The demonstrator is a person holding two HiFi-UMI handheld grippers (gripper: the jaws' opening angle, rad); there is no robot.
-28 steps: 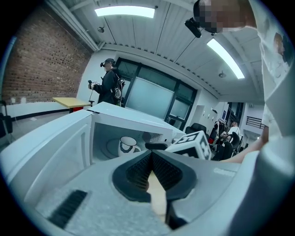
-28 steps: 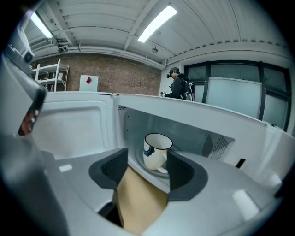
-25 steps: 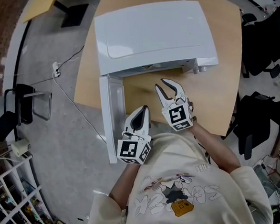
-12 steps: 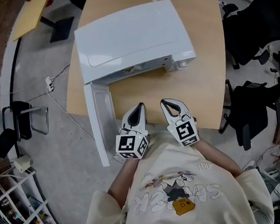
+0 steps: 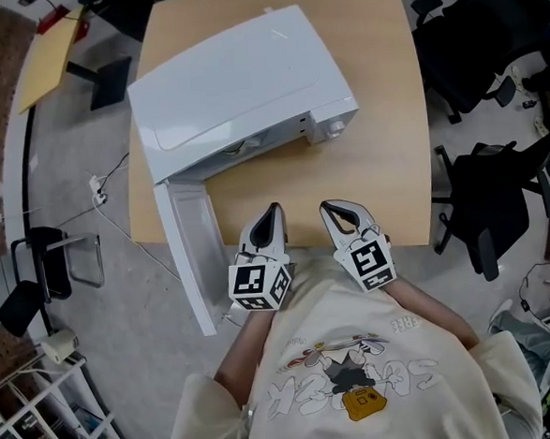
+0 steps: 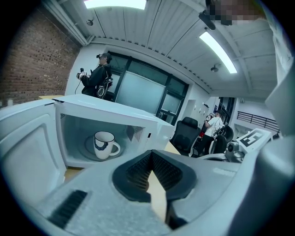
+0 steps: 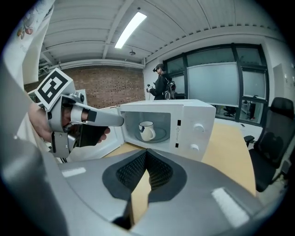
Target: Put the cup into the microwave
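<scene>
A white microwave (image 5: 237,76) stands on the wooden table (image 5: 375,169) with its door (image 5: 188,257) swung open to the left. Inside, a white cup (image 6: 104,144) with a dark mark stands upright on the turntable; the right gripper view also shows the cup (image 7: 146,131). My left gripper (image 5: 272,209) is shut and empty at the table's near edge, just right of the door. My right gripper (image 5: 336,210) is beside it, shut and empty. Both are well short of the microwave opening.
Black office chairs (image 5: 485,199) stand to the right of the table. A cable (image 5: 115,216) runs across the floor on the left, with a wire rack (image 5: 35,418) at the lower left. A person (image 7: 162,85) stands behind the microwave, far off.
My right gripper's jaws stood open a second ago and are shut now. Both grippers have drawn back from the microwave toward the table's near edge.
</scene>
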